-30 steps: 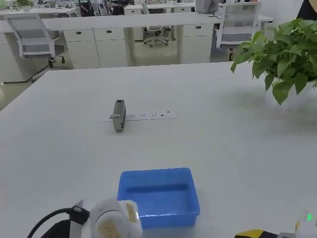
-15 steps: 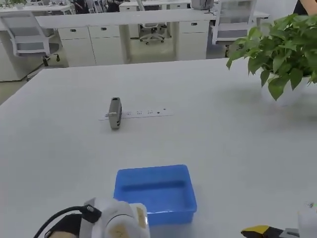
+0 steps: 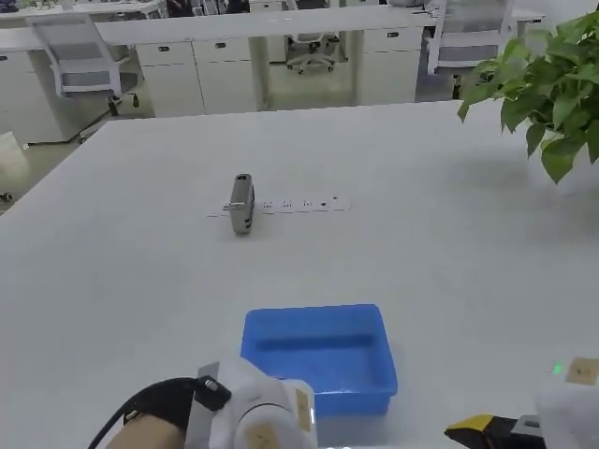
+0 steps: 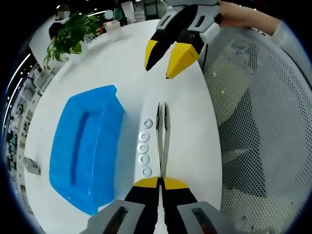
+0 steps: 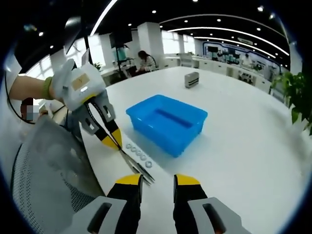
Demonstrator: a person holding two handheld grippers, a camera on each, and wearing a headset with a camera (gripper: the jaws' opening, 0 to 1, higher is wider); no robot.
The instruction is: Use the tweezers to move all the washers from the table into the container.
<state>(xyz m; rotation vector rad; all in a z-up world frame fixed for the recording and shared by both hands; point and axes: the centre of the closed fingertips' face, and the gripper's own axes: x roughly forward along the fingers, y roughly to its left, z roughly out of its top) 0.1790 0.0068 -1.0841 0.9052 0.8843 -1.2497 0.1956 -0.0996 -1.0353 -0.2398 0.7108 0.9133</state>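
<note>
From the left gripper: the blue container sits off to its left on the counter, open-topped, no washers visible inside. Just right of that, a short row of washers lies flat, ahead-left of the jaws and close beside the tweezers. Washers are prob. light, thin, hard metal and slick on the smooth counter. Lying flat, they're tough to get under, so the best bet is one tweezer tip thru the hole & the other on the outer edge, w/ a gentle squeeze so they don't ping away. Tweezers look slim, stiff, springy; they prob. need pressing approx mid-length to close, not at the joined end. Left gripper: jaws clenched together on the tweezers' rear end, which runs straight ahead w/ its points aimed at the right gripper. Right gripper: jaws parted by a moderate gap, grasping nothing, w/ the tweezer points just by its left jaw tip. Washers lie ahead-left of it, container farther ahead.
</note>
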